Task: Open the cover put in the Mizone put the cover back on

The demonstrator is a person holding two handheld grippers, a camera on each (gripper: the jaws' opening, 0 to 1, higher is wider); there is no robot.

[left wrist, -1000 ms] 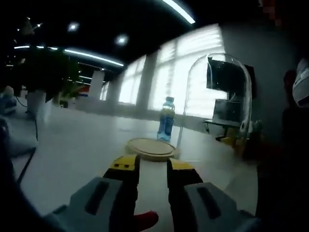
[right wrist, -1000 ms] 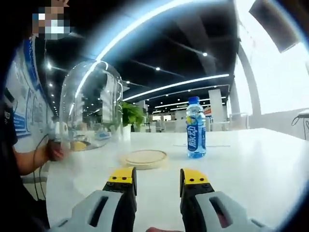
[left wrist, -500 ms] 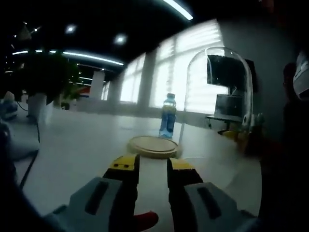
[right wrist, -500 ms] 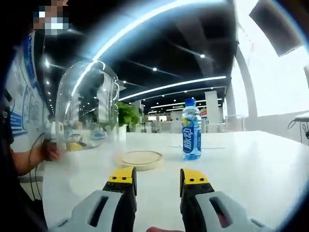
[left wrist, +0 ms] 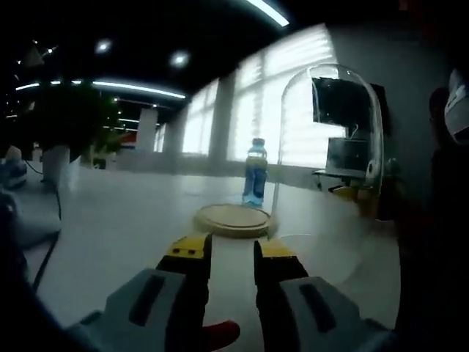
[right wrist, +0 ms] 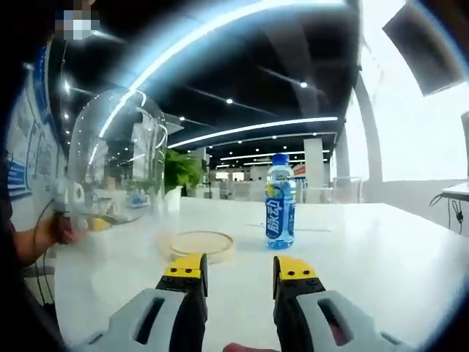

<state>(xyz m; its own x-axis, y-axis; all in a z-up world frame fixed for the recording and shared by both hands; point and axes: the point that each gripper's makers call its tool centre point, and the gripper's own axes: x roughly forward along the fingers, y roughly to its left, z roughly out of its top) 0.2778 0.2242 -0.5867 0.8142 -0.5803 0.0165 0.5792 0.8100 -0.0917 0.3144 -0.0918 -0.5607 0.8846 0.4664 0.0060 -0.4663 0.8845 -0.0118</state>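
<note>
Glass dome point(right wrist: 117, 165) is off the wooden base point(right wrist: 198, 244); fragile and slick, so best lifted low at its wall. Bottle point(right wrist: 279, 202) stands on the table point(right wrist: 352, 249) beside the base: light, rigid, gripped mid-body. Left gripper point(left wrist: 232, 253) and right gripper point(right wrist: 239, 268) part-open, empty

In the left gripper view the bottle point(left wrist: 254, 173) is too dim and small for its label to be read, and the dome point(left wrist: 330, 147) blurs what stands behind it. The dome's lower right rim is lost in the dark, so whether it touches the bench point(left wrist: 132, 213) cannot be told. In the right gripper view the dome point(right wrist: 117, 165) hides part of the hand point(right wrist: 60, 227) holding it, and the grip cannot be made out. The base point(right wrist: 198, 243) is cut off at its near edge by the left finger point(right wrist: 187, 271). The far office is a blur.
</note>
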